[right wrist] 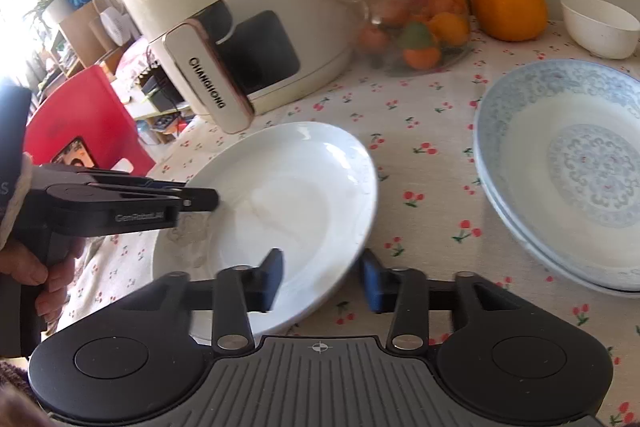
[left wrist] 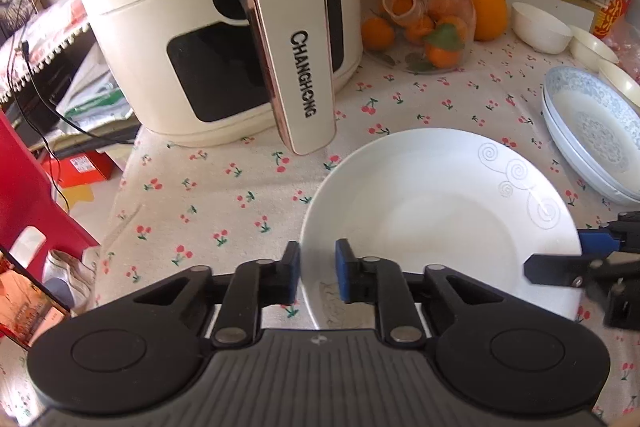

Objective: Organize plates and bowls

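Observation:
A plain white plate lies on the cherry-print tablecloth. My left gripper is shut on its left rim, one pad outside the edge and one inside; from the right wrist view it shows side-on, pinching that rim. My right gripper straddles the opposite rim, with a small gap still showing between the outer pad and the edge; in the left wrist view it sits at the plate's right edge. Stacked blue-patterned plates lie to the right. White bowls stand behind them.
A cream air fryer with a protruding handle stands just behind the white plate. A glass jar of oranges and a large loose orange fruit are beside it. The table edge drops off at the left, by a red chair.

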### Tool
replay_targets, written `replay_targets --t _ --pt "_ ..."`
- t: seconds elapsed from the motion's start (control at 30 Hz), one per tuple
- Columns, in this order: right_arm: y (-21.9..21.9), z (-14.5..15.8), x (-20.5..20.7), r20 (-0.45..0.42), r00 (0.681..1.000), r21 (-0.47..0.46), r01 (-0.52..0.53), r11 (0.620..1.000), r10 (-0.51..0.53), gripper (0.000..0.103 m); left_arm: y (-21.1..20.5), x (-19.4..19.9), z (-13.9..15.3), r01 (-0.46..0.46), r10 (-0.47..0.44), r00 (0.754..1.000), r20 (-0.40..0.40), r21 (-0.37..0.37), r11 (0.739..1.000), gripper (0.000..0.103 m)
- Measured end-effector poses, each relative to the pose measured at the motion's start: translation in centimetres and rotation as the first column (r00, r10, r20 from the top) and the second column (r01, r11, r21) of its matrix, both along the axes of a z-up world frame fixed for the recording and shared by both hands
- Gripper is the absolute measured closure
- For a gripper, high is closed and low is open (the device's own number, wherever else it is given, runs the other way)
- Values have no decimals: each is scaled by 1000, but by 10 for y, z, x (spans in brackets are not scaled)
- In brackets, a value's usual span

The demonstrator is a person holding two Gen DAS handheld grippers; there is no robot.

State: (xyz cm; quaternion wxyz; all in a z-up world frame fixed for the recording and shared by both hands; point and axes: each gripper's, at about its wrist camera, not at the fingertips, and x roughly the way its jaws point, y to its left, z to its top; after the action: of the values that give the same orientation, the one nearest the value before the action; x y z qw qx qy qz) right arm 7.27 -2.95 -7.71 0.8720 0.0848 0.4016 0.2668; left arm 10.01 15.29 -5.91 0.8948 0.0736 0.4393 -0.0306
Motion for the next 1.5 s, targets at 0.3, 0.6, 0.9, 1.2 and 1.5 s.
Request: replay_targets --t 0.3,0.6,0.9,1.2,1.5 --pt "2 13 -8 83 995 -37 -45 998 48 76 2 -1 0 -1 1 1000 12 -12 1000 89" --pt "1 2 1 33 999 -84 -32 996 35 81 12 2 -4 -28 22 999 -47 -127 992 85" --pt "-5 12 0 50 998 -75 -32 997 36 81 21 -4 5 -48 48 999 -4 -222 974 92" --pt "-19 31 4 103 995 -66 2 998 4 81 7 -7 19 -20 34 998 51 -248 969 92" --pt "-45 35 8 105 993 -59 61 996 -55 81 -15 -1 35 19 11 995 103 -284 959 92"
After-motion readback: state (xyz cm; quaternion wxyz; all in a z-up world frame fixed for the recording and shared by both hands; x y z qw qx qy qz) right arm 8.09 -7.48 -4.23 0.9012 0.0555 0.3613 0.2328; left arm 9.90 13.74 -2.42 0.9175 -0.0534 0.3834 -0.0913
